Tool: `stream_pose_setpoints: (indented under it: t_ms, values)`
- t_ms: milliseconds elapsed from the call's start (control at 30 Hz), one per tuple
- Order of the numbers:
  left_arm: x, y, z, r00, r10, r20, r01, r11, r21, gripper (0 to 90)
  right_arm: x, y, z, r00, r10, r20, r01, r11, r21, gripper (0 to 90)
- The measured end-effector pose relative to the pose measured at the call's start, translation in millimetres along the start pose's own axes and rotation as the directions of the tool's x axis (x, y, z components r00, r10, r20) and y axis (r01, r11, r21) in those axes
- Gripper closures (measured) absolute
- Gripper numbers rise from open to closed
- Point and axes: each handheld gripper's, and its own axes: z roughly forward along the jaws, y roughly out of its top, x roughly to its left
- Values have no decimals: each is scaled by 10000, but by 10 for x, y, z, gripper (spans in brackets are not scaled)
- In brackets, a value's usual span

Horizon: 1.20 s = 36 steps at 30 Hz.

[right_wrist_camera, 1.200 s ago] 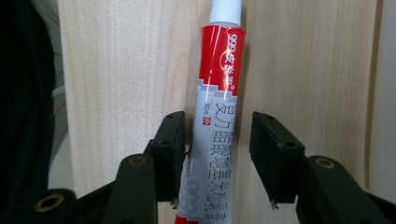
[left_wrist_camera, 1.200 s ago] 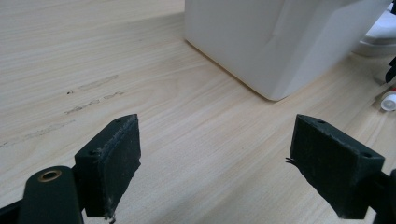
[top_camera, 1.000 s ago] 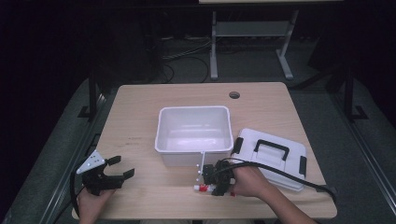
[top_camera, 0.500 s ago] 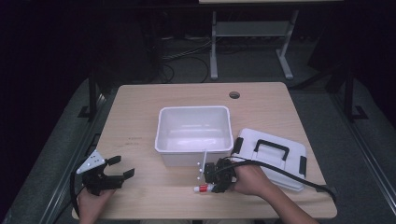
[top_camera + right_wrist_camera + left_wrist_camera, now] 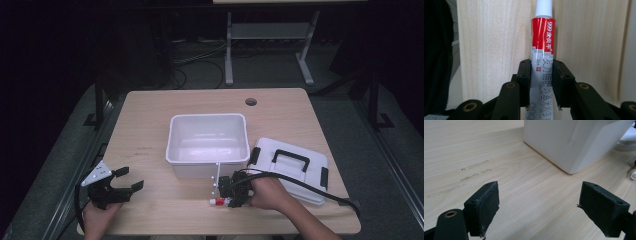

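Tube: a red, grey and white ointment tube (image 5: 541,47) with a white cap, lying flat on the counter (image 5: 160,210) at about 6 o'clock from the white bin, just off its front wall. In the high view it is a small red-and-white sliver (image 5: 218,202) poking out at 9 o'clock from the right tool. Its tail end is cut off at the bottom of the right gripper view, and the lower print is too blurred to read.

Right tool: the right tool (image 5: 541,82) is clenched on the tube, one black pad flat on each side of the grey part; its jaws have just been closing onto it. In the high view the hand (image 5: 267,192) covers most of it (image 5: 235,192), and its cable trails off toward 4 o'clock.

Left tool: the left tool (image 5: 539,207) stands released, pads well apart with bare wood between them; it sits near the counter's front left corner (image 5: 122,185), at 8 o'clock from the bin and well apart from the tube.

Bin: the white bin (image 5: 172,150) stands open mid-counter; its inside looks bare. The left gripper view cuts it (image 5: 564,142) off at the top.

Lid: a white lid (image 5: 305,172) with a black handle lies at 4 o'clock from the bin, touching it or nearly so; the right hand and cable hide its front edge.
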Motion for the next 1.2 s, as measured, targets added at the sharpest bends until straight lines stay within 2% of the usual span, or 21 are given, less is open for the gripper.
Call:
stream_pose_setpoints:
  t_ms: [233, 333, 400, 467, 500, 833, 1033, 1133, 1167, 1200]
  values:
    - [-3, 2, 0, 10000, 20, -7, -20, 10000, 8, 155, 14, 6, 28, 9999, -59, 93, 59, 9999, 87, 679]
    - [-4, 4, 1, 10000, 35, -5, -35, 10000, 9, 155, 20, 14, 43, 9999, -49, 159, 48, 10000, 41, 624]
    - [-4, 4, 0, 10000, 36, -9, -36, 10000, 6, 155, 21, 21, 47, 9999, 15, 152, -14, 10000, -38, 624]
    - [-3, 3, 0, 10000, 32, -6, -32, 10000, 10, 155, 21, 23, 47, 9999, -12, 173, 13, 10000, -64, 635]
    - [-3, 3, 0, 10000, 28, -3, -28, 10000, 8, 155, 22, 22, 45, 9998, -43, 212, 44, 10000, -75, 674]
    - [-4, 4, -2, 10000, 28, -19, -28, 10000, -14, 155, 16, 17, 38, 9995, -164, 268, 165, 9999, -37, 704]
    - [-4, 5, 3, 10000, 46, -14, -46, 10000, 9, 155, 16, 0, -63, 9998, -100, 154, 104, 9995, -310, 705]
    - [-7, 8, 5, 10000, 55, -6, -55, 10000, 7, 155, 39, 27, -150, 9991, -265, 330, 268, 9996, -83, 704]
    - [-8, 9, 3, 10000, 67, -2, -67, 10000, 5, 155, 46, 52, -226, 9994, -336, 108, 340, 9987, -389, 704]
    - [-10, 9, 0, 10000, 73, -10, -73, 10000, -12, 155, 46, 52, -226, 9994, -336, 108, 340, 9987, -389, 704]
